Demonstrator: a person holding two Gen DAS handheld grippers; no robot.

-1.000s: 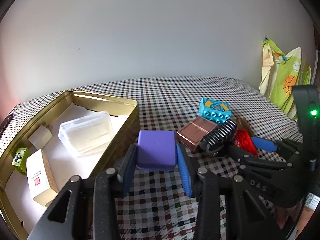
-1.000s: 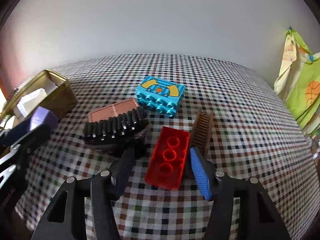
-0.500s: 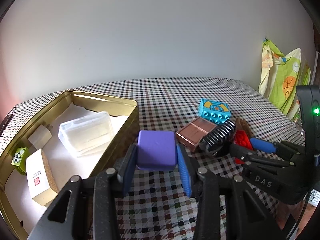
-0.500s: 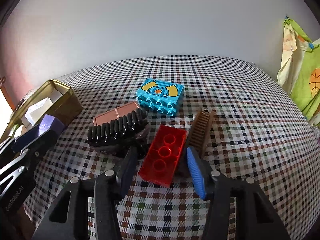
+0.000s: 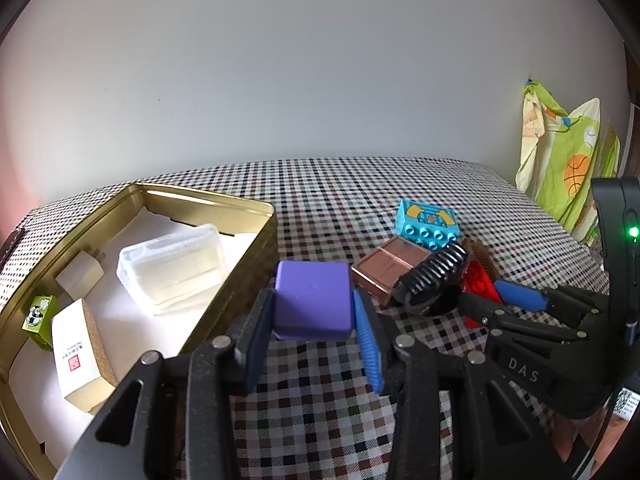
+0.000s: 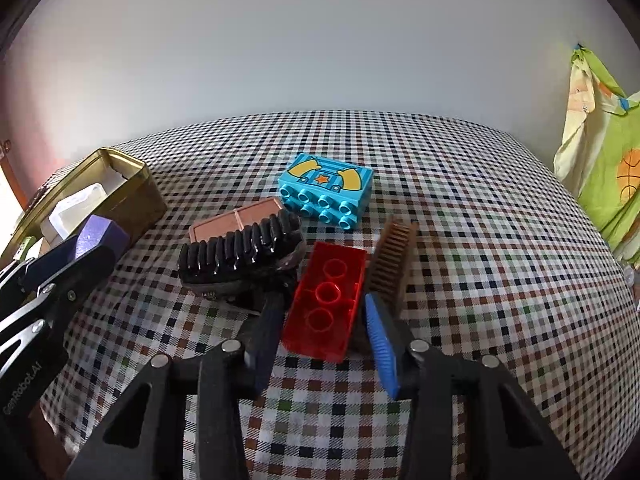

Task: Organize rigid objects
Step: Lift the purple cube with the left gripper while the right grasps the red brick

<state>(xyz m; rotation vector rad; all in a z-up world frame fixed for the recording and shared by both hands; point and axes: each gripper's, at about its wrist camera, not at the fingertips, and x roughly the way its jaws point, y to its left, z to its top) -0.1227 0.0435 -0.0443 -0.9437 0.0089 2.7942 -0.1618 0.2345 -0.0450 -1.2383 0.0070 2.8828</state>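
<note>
My left gripper (image 5: pixel 314 312) is shut on a purple block (image 5: pixel 313 300), held above the checked cloth just right of the gold tin (image 5: pixel 256 264). My right gripper (image 6: pixel 324 320) has its jaws around a red brick (image 6: pixel 326 300) that lies on the cloth; the fingers look close to it or just touching. A black ridged brush (image 6: pixel 240 252), a brown flat box (image 6: pixel 236 222), a brown comb (image 6: pixel 390 264) and a turquoise brick (image 6: pixel 326 192) lie around the red brick. The right gripper also shows in the left wrist view (image 5: pixel 486 304).
The tin holds a clear plastic case (image 5: pixel 172 268), a white cork-sided box (image 5: pixel 80 356), a small beige plug (image 5: pixel 80 274) and a green block (image 5: pixel 38 316). A green and yellow cloth (image 5: pixel 564 160) hangs at the right by the wall.
My right gripper has moved forward and its jaws have narrowed around the red brick. My left gripper holds the purple block in the same place.
</note>
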